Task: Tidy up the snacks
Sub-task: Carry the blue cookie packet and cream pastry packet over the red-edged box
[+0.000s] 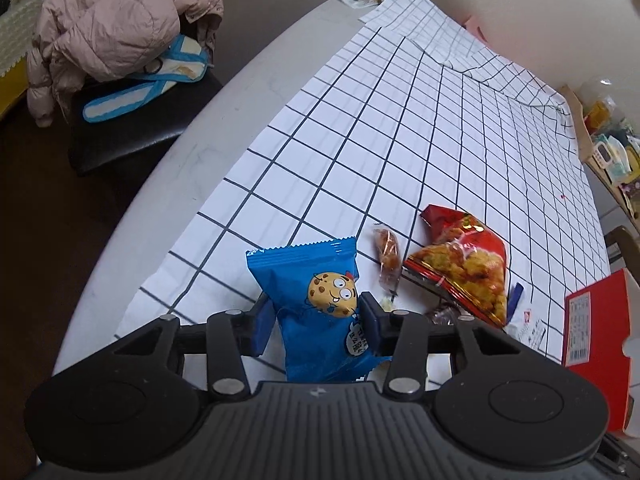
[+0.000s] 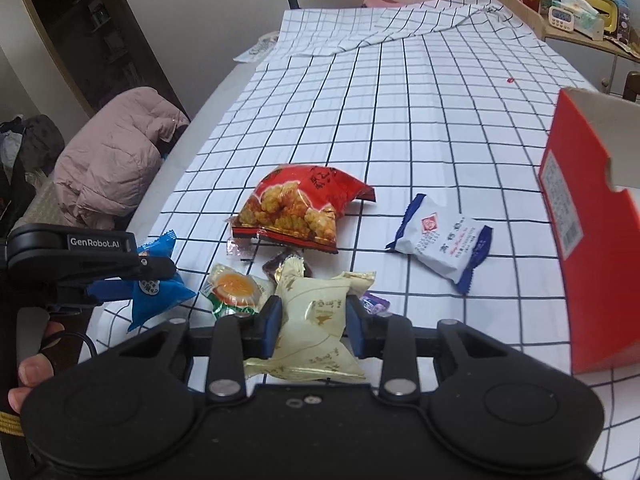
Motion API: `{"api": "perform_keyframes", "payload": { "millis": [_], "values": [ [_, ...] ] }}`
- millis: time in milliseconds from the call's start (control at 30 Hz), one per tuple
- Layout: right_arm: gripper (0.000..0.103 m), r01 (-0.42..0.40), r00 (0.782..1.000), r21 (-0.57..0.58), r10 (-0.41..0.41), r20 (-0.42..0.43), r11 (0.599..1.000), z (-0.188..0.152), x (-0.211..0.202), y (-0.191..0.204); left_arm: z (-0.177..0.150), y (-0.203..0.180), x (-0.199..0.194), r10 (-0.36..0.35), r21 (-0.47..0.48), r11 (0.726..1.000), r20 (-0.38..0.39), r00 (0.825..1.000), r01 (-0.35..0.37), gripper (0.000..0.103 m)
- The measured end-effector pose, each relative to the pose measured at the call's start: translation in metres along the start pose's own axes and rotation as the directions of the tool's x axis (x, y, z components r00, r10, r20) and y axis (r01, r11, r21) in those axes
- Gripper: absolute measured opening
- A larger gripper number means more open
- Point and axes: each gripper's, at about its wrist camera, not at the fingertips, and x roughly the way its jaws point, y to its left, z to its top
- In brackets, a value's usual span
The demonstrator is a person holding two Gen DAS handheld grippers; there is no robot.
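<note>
Your left tool point(image 1: 316, 322) clamps the blue cookie packet point(image 1: 316, 304); your right tool point(image 2: 313, 326) pinches the cream packet point(image 2: 316, 320). Both packets hang above the counter point(image 2: 400, 120). The red box point(image 2: 588, 240) stands at three o'clock (its inside is hidden), with the red snack bag point(image 2: 300, 204) at twelve.

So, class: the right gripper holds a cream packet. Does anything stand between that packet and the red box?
Nothing visible blocks it. The cream packet is clamped in the right gripper, and the red box stands open to its right. The white-and-blue packet lies flat on the cloth below that path, low enough to pass over.
</note>
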Motion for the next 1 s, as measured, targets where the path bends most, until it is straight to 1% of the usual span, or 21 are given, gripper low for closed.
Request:
{"api": "perform_keyframes", "payload": {
  "millis": [100,200,500,700,1000],
  "values": [
    [0.033,-0.007,1.0,0.009,0.007,0.008,1.0,-0.002,-0.014,-0.003,-0.005,-0.004,-0.013,-0.023,0.01,1.0,0.002,1.0,0.023,0.044],
    [0.033,-0.021,0.999,0.003,0.021,0.027,1.0,-0.003,-0.032,-0.005,-0.012,-0.015,-0.028,-0.037,0.044,0.998,0.009,0.999,0.037,0.044],
    [0.032,-0.058,0.994,0.005,0.058,0.09,0.998,-0.001,-0.089,-0.028,-0.032,-0.064,-0.075,-0.099,0.147,0.985,0.023,0.995,0.094,0.044],
    [0.032,-0.06,0.989,0.017,0.057,0.138,0.998,0.001,-0.125,-0.057,-0.047,-0.108,-0.095,-0.149,0.214,0.967,0.014,0.989,0.142,0.044],
    [0.032,-0.033,0.982,0.034,0.026,0.186,0.999,0.004,-0.164,-0.118,-0.07,-0.184,-0.114,-0.208,0.326,0.925,0.011,0.978,0.193,0.044]
  ]
}}
